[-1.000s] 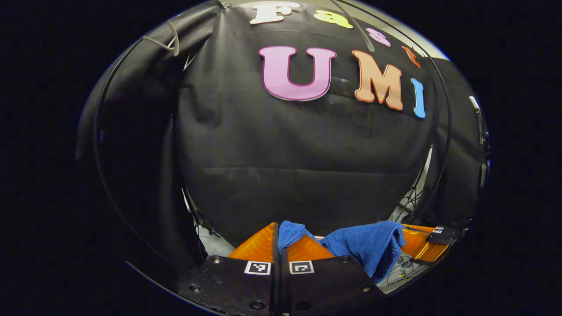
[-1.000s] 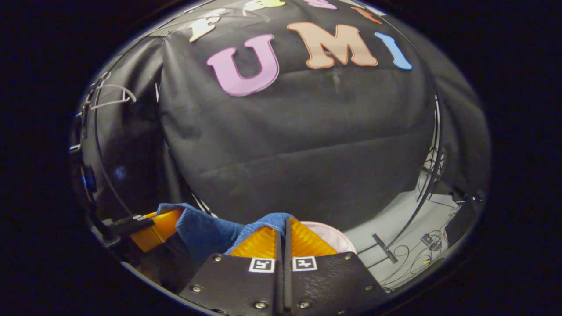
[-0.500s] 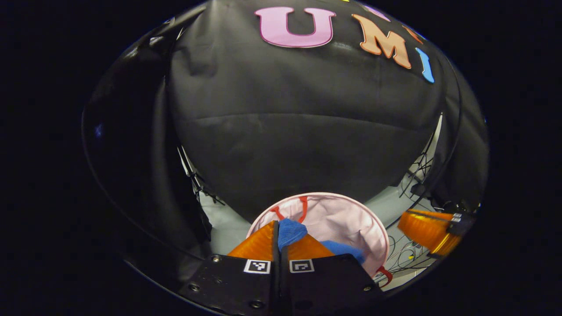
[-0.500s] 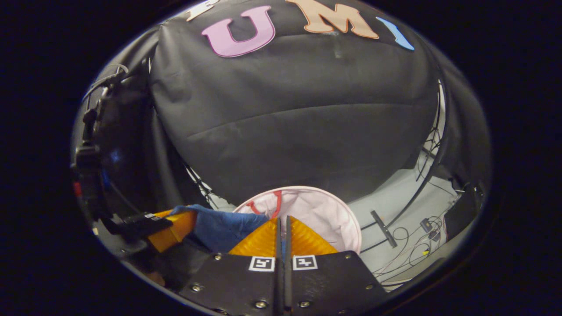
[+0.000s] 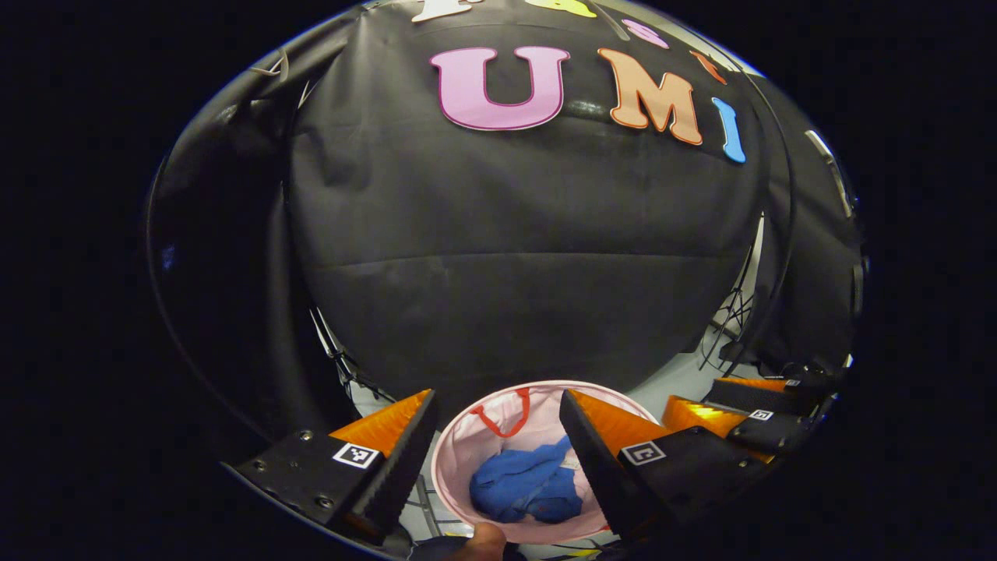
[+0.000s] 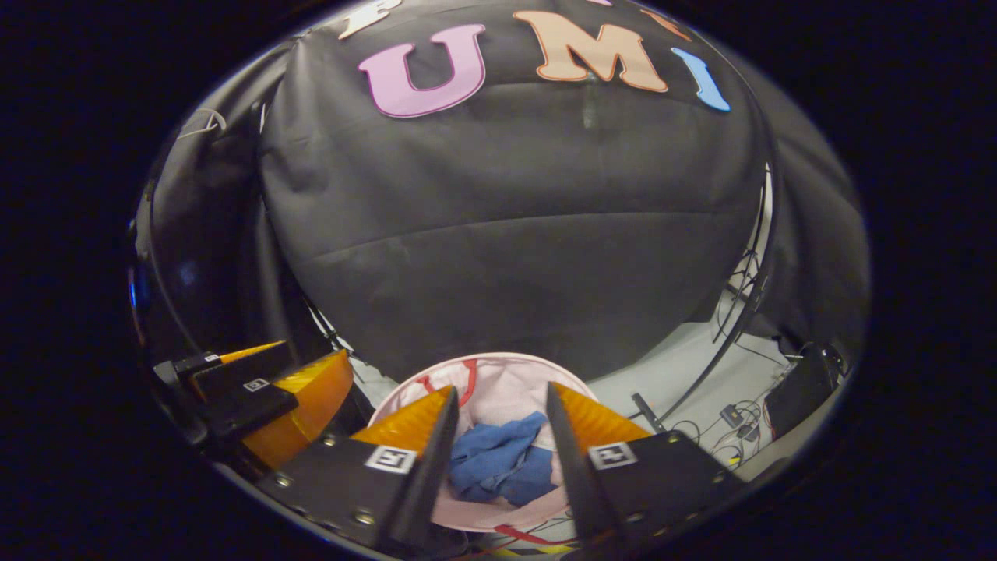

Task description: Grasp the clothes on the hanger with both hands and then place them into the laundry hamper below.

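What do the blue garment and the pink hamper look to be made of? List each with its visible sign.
Blue garment: soft matte fabric, probably a knit or terry; it lies crumpled in loose folds with no sheen.
Pink hamper: thin, smooth cloth, likely a light synthetic, stretched over what seems a stiff hoop, since the rim holds a clean round shape; red handle loop looks like a fabric strap.
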Motion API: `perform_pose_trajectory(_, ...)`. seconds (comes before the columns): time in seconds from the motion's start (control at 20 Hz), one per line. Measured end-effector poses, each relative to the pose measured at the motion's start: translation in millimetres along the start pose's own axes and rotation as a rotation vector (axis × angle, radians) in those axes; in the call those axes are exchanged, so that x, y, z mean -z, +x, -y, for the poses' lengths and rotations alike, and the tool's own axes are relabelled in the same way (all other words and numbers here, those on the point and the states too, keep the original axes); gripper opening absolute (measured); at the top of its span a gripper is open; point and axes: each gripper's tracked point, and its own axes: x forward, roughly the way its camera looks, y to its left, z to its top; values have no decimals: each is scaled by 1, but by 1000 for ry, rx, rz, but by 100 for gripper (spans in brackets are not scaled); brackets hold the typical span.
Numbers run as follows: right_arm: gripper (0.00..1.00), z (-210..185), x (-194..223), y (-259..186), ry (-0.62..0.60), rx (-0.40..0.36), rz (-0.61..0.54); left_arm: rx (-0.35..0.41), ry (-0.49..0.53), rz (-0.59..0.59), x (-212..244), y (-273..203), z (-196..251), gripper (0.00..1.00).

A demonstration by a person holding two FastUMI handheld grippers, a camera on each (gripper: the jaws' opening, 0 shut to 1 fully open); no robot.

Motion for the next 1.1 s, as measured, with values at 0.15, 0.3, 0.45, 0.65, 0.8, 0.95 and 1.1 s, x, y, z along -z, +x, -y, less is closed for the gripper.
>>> perform_pose_trajectory(0.15, 94, 1, -11, -4, -10, 17, 29, -3, 10, 2, -5, -4, -1, 97)
perform_pose_trajectory(0.3, 99, -1, -22, -13, -12, 24, 56, 4, 3, 3, -10, -10, 0, 97)
perform_pose_trajectory(0.45, 99, -4, -31, -20, -23, 22, 74, -2, 8, 21, -19, -16, -3, 98)
perform_pose_trajectory(0.65, 100, -7, -44, -34, -13, 17, 100, -6, 6, 47, -35, -27, -6, 98)
perform_pose_trajectory(0.8, 99, -6, -56, -48, -23, 26, 130, -3, 2, 84, -53, -40, -7, 97)
perform_pose_trajectory(0.95, 99, -8, -70, -65, -40, 33, 150, -3, 6, 114, -68, -53, -12, 97)
perform_pose_trajectory(1.1, 99, -12, -88, -89, -51, 26, 189, -8, 10, 138, -86, -69, -18, 97)
